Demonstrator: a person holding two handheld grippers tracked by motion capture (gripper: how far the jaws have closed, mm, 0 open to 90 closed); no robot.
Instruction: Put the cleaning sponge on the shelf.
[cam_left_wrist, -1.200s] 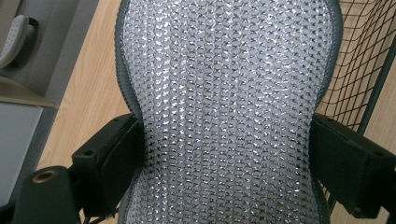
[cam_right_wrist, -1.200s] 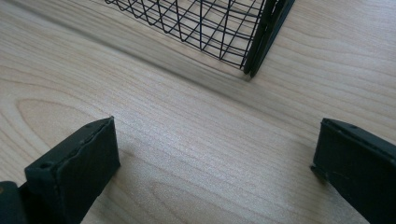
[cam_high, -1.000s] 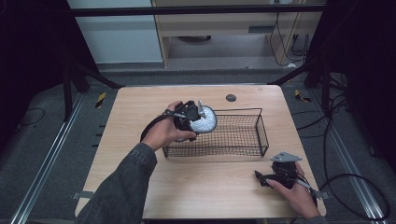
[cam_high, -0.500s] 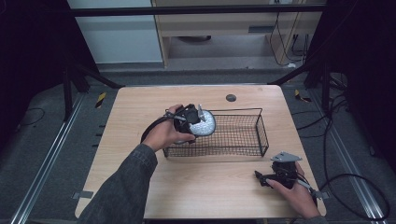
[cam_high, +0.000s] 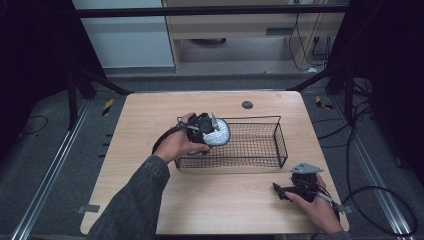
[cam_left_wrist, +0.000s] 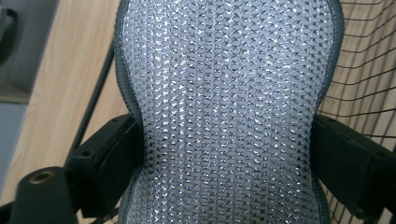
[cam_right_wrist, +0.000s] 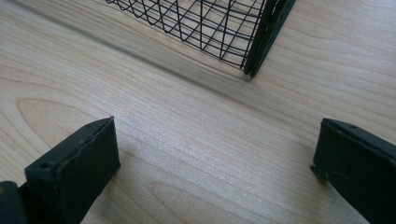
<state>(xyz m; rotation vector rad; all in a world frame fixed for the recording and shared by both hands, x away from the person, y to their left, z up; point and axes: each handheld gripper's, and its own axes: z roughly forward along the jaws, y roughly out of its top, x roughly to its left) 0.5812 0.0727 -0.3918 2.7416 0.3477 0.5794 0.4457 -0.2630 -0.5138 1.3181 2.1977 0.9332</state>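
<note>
The left claw (cam_high: 207, 131) is clamped on a silvery mesh pad (cam_high: 218, 134) with grey edging, its jaws pinching the pad's narrow waist from both sides. The pad sits over the left end of the black wire basket (cam_high: 260, 150), its long axis running straight away from the claw. The right claw (cam_high: 287, 190) rests wide open and empty on the wooden bench (cam_high: 140, 125), just outside the basket's near right corner.

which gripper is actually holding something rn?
The left gripper, at the wire basket's left end: its jaws are shut on a silvery mesh pad. The right gripper rests on the table near the front right corner, jaws open, nothing between them.
</note>
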